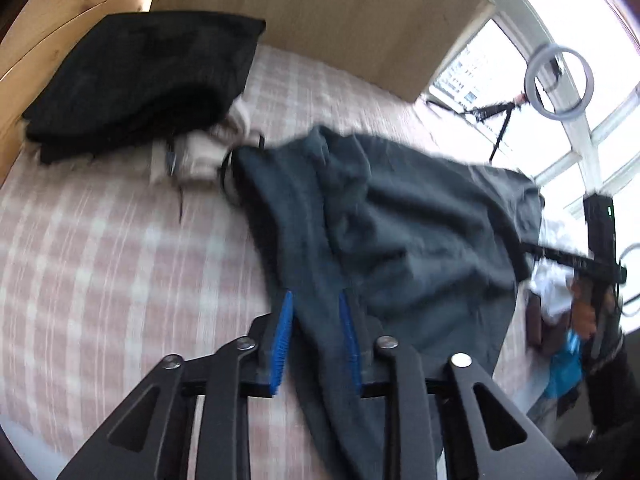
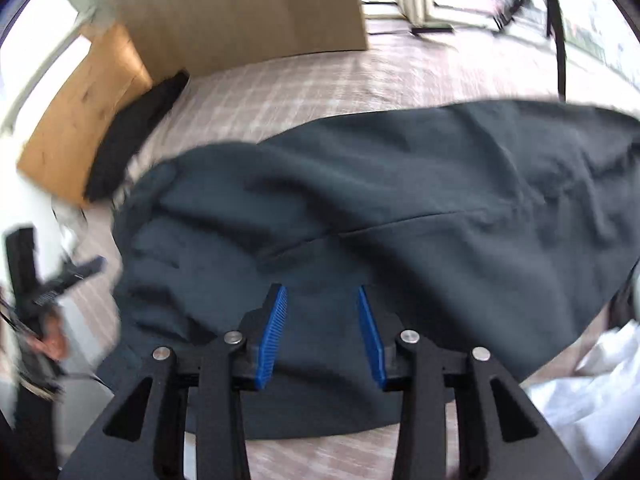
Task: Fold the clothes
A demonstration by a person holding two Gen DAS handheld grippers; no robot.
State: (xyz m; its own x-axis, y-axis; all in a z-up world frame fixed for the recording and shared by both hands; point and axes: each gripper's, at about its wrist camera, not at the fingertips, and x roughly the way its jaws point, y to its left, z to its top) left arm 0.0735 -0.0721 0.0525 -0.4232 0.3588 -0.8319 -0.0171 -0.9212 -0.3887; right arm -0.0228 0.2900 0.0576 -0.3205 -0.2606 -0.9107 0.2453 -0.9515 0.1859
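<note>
Motion blur smears both wrist views. Whether the blue pads (image 1: 280, 344) of the left gripper (image 1: 316, 304) press the strip of dark grey garment (image 1: 400, 232) running between them cannot be told. The garment's lower end is cut off by the bottom edge, and its type is unclear. In the right wrist view the garment (image 2: 400, 208) runs off the right edge. Pale crumpled cloth (image 1: 200, 152) beside the black folded pile (image 1: 136, 76) is too blurred to identify. A white fabric (image 2: 580, 392) is cropped at the lower right.
</note>
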